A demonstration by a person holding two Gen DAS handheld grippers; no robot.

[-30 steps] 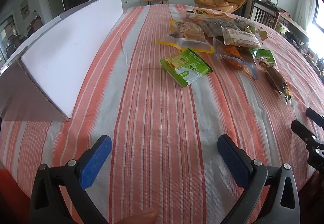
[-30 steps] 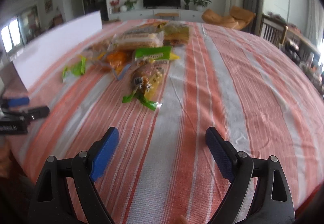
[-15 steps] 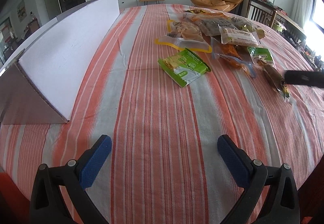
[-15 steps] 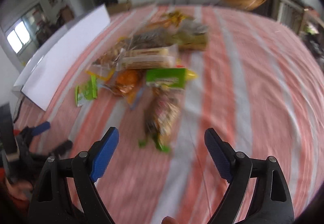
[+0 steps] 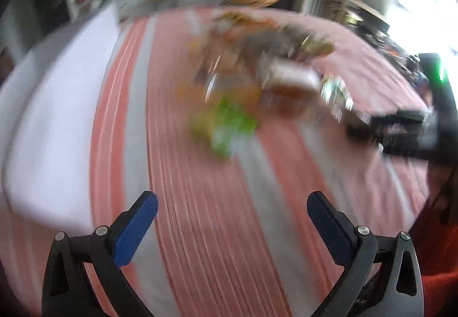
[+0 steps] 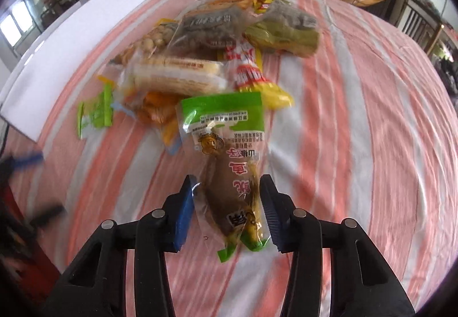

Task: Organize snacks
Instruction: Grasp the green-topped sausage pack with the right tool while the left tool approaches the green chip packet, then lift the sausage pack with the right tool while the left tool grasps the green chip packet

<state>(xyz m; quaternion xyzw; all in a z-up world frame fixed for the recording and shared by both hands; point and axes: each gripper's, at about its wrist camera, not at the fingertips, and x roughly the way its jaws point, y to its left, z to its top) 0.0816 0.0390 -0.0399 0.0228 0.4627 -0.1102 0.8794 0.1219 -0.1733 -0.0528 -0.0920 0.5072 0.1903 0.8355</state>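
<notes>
Blue-padded, our right gripper [image 6: 226, 196] is closing around the green-topped packet [image 6: 229, 159] on the cloth [image 6: 357, 116]; our left gripper [image 5: 232, 209] gapes empty.

Left wrist view smeared throughout, heap of plastic snack packets [image 5: 257, 65] reduced to colour patches, bright green packet [image 5: 226, 125] unreadable, black right gripper [image 5: 400, 128] blurred and cut by the right edge, white board [image 5: 57, 105] soft-edged

Between the right gripper's [image 6: 226, 202] matt black plastic arms and ribbed blue pads lies a glossy, crinkled clear-plastic snack packet [image 6: 226, 162]. Beneath it, the table [image 6: 357, 116] wears matt woven striped cloth. Far left stands a smooth, matt white board [image 6: 71, 59].
</notes>
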